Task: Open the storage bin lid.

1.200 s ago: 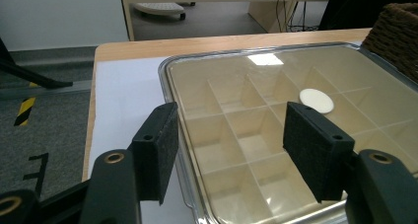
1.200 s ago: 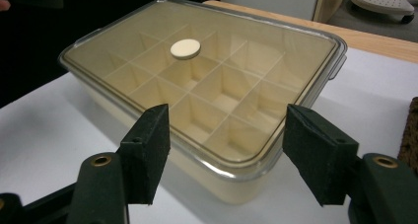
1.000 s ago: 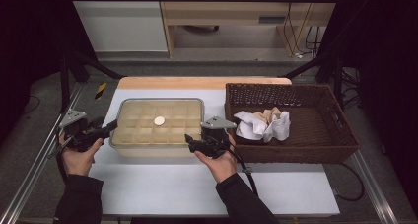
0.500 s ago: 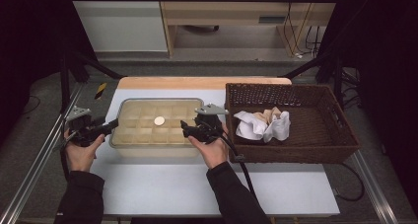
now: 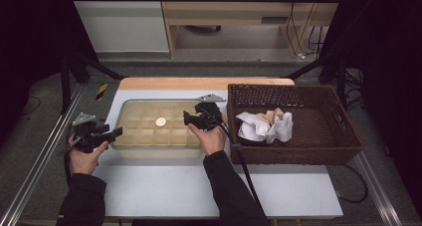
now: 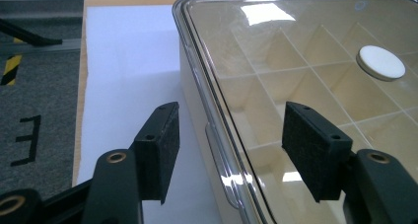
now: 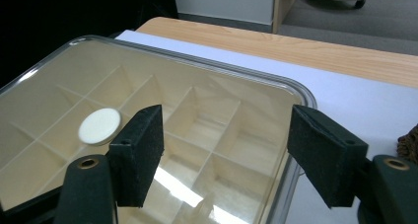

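Two grippers are flanking one lidded box (image 5: pixel 149 131), left gripper (image 5: pixel 115 133) and right gripper (image 5: pixel 188 119) both spread, pinching nothing; one white disc (image 5: pixel 160 122) is sitting on top.

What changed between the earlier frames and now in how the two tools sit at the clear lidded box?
The right tool slid from the near right corner of the clear lidded box up along its right end and now reaches over the lid, jaws open. The left tool eased slightly lower at the left end, open, astride the lid's edge. Nothing was gripped. The box, its white disc and the wicker basket stayed put.
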The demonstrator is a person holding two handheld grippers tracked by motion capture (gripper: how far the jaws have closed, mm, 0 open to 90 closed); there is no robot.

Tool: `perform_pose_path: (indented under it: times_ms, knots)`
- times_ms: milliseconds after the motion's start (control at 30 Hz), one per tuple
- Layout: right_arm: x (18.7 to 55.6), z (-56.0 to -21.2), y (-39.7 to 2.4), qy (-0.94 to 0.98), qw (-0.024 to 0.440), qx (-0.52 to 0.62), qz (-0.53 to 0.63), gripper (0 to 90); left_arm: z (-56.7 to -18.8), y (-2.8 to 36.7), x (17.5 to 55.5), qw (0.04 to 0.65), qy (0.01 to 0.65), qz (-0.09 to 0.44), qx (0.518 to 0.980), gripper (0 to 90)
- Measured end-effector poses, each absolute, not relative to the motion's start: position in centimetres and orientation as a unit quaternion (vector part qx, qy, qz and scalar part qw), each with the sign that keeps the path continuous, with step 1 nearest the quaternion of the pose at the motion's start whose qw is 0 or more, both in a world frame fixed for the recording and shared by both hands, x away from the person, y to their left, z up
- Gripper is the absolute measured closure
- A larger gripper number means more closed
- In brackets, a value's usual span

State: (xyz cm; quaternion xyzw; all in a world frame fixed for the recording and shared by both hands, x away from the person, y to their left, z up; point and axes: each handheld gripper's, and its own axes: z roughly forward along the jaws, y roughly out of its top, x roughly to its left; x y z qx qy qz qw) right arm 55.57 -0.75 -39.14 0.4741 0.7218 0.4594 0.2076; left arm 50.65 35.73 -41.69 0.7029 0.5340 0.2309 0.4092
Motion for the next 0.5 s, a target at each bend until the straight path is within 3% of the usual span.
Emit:
perform_pose_path:
  times_ms: [500]
  knots:
    - [58.2,-41.4,-1.4,0.718,0.190,0.515,0.428,28.1,-42.1,35.5,49.9,0.413,0.531,0.209,0.710,34.7]
